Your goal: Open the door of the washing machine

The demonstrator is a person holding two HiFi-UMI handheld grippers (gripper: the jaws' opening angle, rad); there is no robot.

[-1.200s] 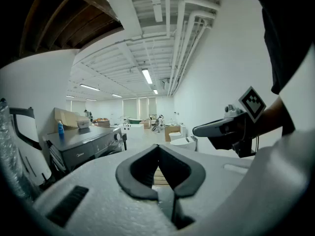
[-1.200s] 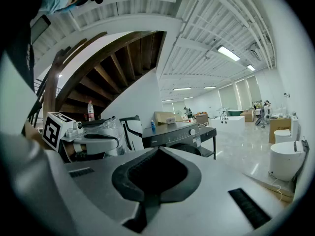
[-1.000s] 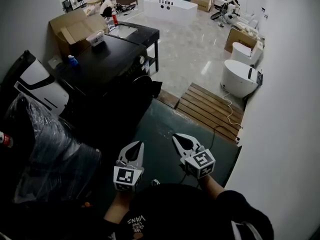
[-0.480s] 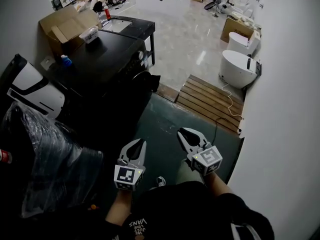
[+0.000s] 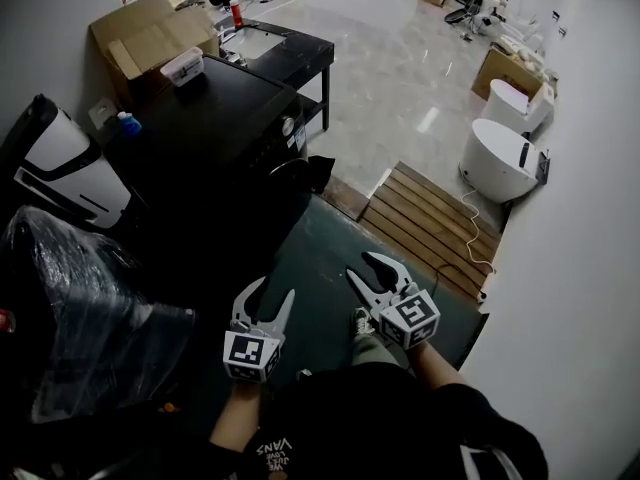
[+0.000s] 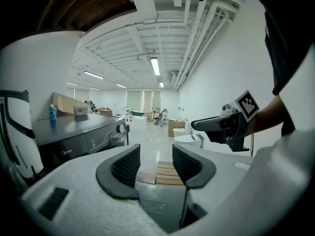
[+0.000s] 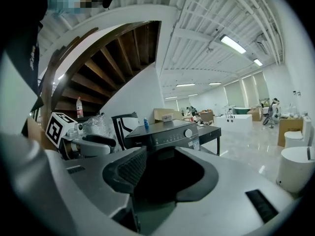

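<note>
The black front-loading washing machine (image 5: 215, 133) stands at the left with its round door (image 5: 292, 176) closed and facing the green mat. It also shows in the left gripper view (image 6: 81, 136) and straight ahead in the right gripper view (image 7: 167, 131). My left gripper (image 5: 268, 296) and right gripper (image 5: 365, 268) hover side by side over the mat, well short of the door. Both sets of jaws have just been opening and now stand open with nothing between them (image 6: 155, 163) (image 7: 165, 173).
A blue bottle (image 5: 125, 121) and a small white box (image 5: 182, 66) sit on the machine's top. A black table (image 5: 290, 58) stands behind it and a plastic-wrapped bundle (image 5: 80, 298) beside it. A wooden slatted platform (image 5: 430, 218) and a white toilet (image 5: 500, 158) lie to the right.
Both grippers' jaws were shut a second ago and now stand apart. The person has stepped on the mat, and a shoe now shows under the right gripper.
</note>
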